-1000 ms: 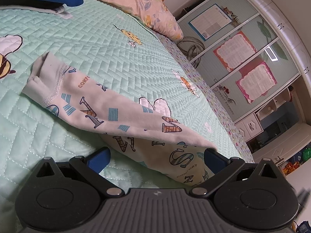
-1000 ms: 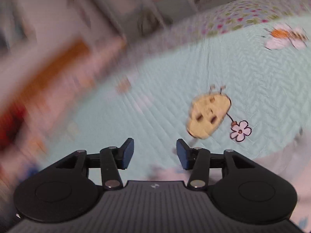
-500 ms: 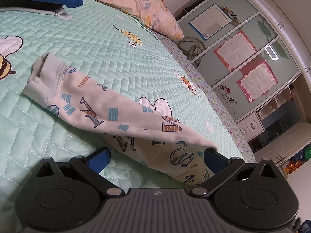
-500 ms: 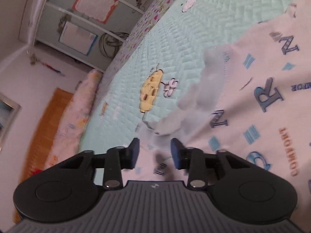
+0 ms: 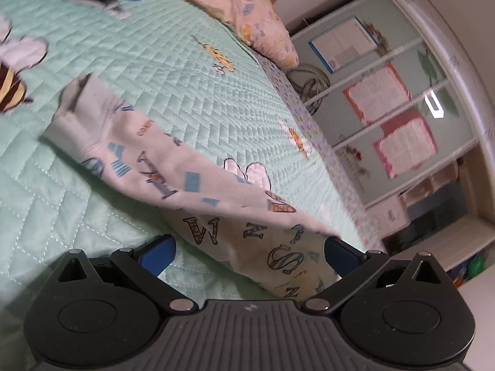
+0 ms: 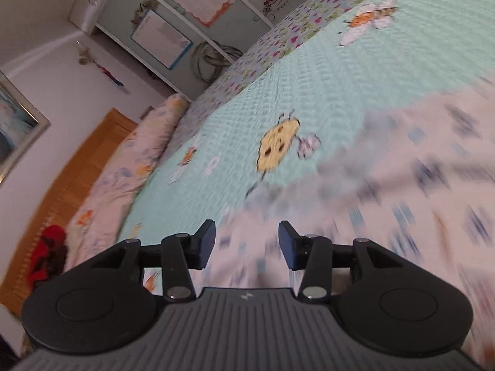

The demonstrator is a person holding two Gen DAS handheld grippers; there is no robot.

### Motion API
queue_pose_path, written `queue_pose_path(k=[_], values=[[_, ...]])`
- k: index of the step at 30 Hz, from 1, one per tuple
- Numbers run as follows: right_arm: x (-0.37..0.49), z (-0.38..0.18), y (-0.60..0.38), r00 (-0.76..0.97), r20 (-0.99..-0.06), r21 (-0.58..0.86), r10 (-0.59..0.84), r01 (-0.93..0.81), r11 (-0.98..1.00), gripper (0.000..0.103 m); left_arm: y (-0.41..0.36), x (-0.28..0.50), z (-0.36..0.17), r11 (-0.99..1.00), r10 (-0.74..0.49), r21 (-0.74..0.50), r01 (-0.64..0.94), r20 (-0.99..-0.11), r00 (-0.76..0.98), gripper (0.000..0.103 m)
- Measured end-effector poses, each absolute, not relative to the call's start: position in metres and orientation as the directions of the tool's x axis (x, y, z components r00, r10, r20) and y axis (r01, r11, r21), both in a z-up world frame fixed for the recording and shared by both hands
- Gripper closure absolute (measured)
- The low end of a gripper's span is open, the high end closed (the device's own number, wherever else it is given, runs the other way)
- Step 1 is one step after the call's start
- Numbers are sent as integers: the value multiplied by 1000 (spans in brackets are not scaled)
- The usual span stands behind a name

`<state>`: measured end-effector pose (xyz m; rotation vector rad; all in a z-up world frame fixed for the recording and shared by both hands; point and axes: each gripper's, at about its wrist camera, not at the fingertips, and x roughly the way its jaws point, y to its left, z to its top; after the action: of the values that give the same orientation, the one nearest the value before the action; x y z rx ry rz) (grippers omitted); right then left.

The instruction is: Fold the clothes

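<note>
The garment (image 5: 185, 182), white with printed letters, lies on the mint quilted bedspread (image 5: 191, 92), its sleeve reaching toward the upper left where bare quilt is free on both sides. The left gripper (image 5: 249, 252) stands wide open over the garment's near part; its pads do not press. Compared with a second ago this view is almost the same. The right gripper (image 6: 246, 244) is half open above the garment (image 6: 402, 216) (blurred there), gripping nothing; earlier it faced only quilt. Only the right view shows the wooden headboard (image 6: 71, 185).
</note>
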<state>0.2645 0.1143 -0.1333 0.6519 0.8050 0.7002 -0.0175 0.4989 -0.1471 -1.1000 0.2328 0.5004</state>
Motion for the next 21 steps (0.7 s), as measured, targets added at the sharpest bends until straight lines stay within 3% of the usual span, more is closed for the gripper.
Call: queue_pose_path(k=[3,7,15,21], values=[[223,-141,76,504,-419,757,755,-265,597,55,505,-24,-151,280,263,-840,-464,-398,879,1],[182,-142,34,523,-457,727,720,-246,641,53,507,-30,-150,146,220,-873,-466,-430,875,1],[166,-137,-7,552,-485,667,678,-268,695,47,507,-37,-151,-37,174,-880,-474,-473,864,1],[158,-154,-19,548,-456,686,702,-286,669,46,514,-53,-155,-88,220,-872,-481,-488,845,1]])
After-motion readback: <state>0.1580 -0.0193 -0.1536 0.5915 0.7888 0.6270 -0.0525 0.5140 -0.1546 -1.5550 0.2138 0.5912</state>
